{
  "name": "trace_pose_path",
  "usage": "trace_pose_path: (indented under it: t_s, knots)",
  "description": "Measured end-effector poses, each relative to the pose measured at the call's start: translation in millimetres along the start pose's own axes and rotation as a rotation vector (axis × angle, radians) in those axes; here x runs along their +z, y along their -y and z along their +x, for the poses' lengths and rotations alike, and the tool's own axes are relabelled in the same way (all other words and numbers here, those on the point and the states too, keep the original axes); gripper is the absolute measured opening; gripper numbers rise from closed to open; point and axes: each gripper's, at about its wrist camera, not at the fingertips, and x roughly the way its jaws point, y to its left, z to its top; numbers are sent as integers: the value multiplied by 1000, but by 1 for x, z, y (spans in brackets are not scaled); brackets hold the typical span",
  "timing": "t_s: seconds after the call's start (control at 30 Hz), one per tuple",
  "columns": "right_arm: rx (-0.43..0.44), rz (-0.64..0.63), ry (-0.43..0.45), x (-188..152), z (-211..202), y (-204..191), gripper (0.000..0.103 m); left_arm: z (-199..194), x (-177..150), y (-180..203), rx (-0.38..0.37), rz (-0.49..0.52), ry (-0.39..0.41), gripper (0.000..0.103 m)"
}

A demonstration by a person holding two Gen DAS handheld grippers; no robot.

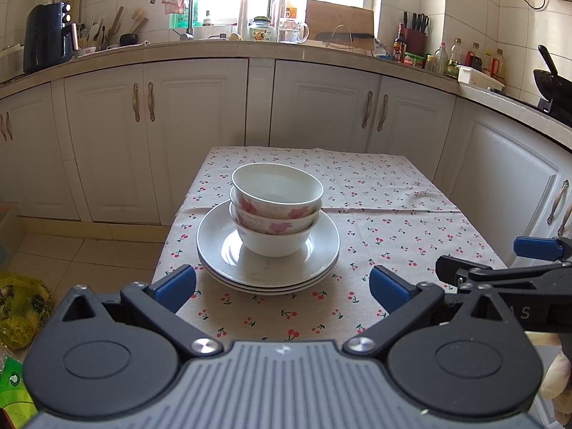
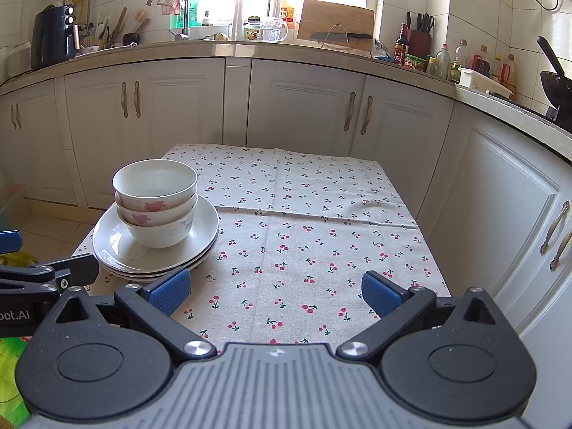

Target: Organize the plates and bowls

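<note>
Three white bowls [image 1: 277, 211] with pink flowers are nested upright on a stack of white plates [image 1: 268, 261] on the cherry-print tablecloth [image 1: 393, 228]. My left gripper [image 1: 282, 286] is open and empty, just in front of the plates. In the right wrist view the bowls [image 2: 155, 202] and plates [image 2: 153, 246] lie to the left, and my right gripper [image 2: 275, 291] is open and empty over bare cloth [image 2: 304, 232], right of the stack. The right gripper's side also shows in the left wrist view [image 1: 500, 268].
White cabinets [image 1: 321, 107] stand behind and to the right of the table. The counter holds an air fryer [image 1: 48, 37], a faucet [image 1: 187, 14], a cutting board [image 1: 339, 21], bottles [image 1: 464, 57] and a wok [image 1: 552, 82]. Bags [image 1: 21, 307] lie on the floor, left.
</note>
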Motion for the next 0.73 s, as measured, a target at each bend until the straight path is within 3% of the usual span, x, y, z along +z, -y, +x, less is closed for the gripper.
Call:
trace_pose_path:
  t_s: [0.73]
  knots:
    - [-9,-4,27,-1,-4,-1,103,-5,-1,1,4,0,19,102]
